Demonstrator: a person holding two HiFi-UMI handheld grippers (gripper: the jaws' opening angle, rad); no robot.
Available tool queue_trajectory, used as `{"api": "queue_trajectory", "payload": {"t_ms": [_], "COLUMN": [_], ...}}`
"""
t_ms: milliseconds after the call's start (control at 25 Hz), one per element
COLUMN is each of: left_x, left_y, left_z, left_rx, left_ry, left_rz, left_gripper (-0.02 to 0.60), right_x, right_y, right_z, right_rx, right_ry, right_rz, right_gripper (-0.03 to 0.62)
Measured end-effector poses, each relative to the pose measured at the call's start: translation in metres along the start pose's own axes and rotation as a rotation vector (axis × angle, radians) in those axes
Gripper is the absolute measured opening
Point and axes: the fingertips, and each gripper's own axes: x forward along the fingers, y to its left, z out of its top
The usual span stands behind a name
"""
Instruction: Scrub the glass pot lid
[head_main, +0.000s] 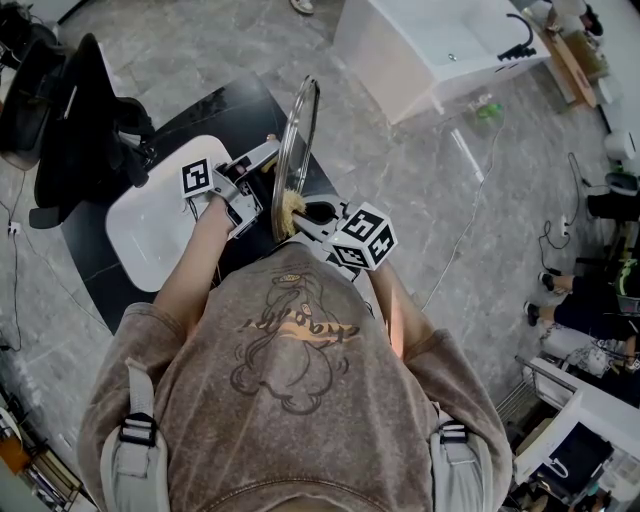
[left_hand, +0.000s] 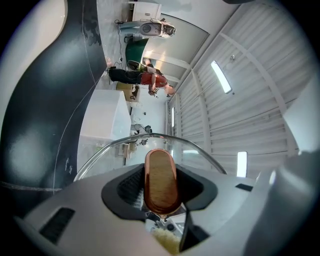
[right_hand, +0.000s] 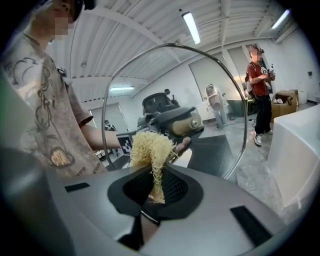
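Observation:
The glass pot lid (head_main: 297, 135) stands on edge above the counter, steel rim upward. My left gripper (head_main: 262, 166) is shut on its brown handle knob (left_hand: 161, 180), which fills the gap between the jaws in the left gripper view. My right gripper (head_main: 306, 213) is shut on a yellow fibrous scrubber (right_hand: 150, 149), whose tuft (head_main: 291, 206) rests against the lid's other face, low down. In the right gripper view the lid (right_hand: 243, 115) curves round the scrubber, and the left gripper (right_hand: 170, 121) shows through the glass.
A white sink basin (head_main: 155, 225) is set in a black counter (head_main: 235, 105) under the lid. A black bag or chair (head_main: 75, 130) stands at the left, a white unit (head_main: 440, 45) at the far right. A person (right_hand: 260, 95) stands across the room.

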Motion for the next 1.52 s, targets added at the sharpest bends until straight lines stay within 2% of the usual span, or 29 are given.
{"api": "queue_trajectory", "payload": {"t_ms": [160,400,800,1160,1520], "left_x": [0.001,-0.003,-0.007,-0.008,-0.013], "left_y": [-0.001,0.003,0.008,0.001,-0.014], "left_z": [-0.002,-0.003,-0.016,-0.021,-0.026], "left_rx": [0.009,0.002,0.01,0.003,0.012], "left_ry": [-0.001,-0.002,0.025,0.027,0.017], "left_rz": [0.004,0.011,0.039,0.016,-0.02], "left_gripper": [0.178,0.178,0.178,0.178,0.178], "right_x": [-0.01,-0.02,-0.047,-0.042,-0.018], "right_y": [0.01,0.01,-0.022,-0.058,-0.085], "right_z": [0.027,0.066,0.129,0.137,0.101], "right_rx": [-0.003,0.006,0.073,0.114,0.151], "right_ry": [-0.087,-0.207,-0.396,-0.412,-0.309], "right_rz": [0.015,-0.007,-0.157,-0.255,-0.312], "right_gripper": [0.038,0.038,0.038,0.039,0.038]}}
